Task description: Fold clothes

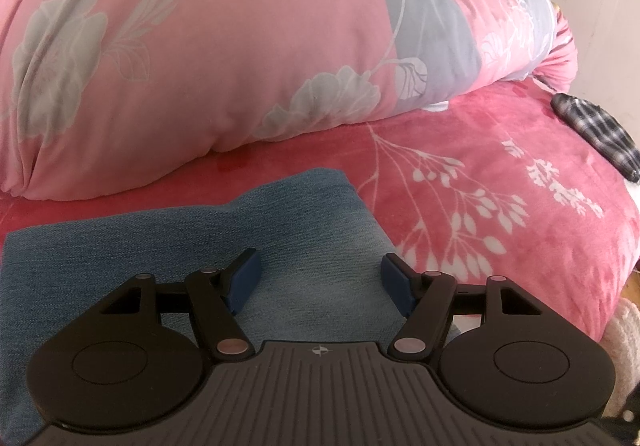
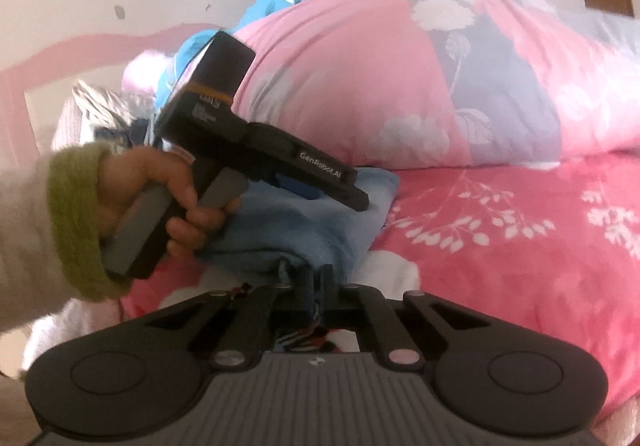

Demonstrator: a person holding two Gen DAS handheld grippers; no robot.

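On the pink floral blanket (image 1: 500,206), my right gripper (image 2: 318,278) pinches the denim (image 1: 200,230) hem, left gripper (image 1: 318,278) wide above; I should lift evenly

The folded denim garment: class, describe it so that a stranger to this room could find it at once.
Start at the big pink floral duvet heaped on the bed. In front of it, on the red leaf-print blanket, lies the folded denim garment. It is the only plain blue, unpatterned cloth there.
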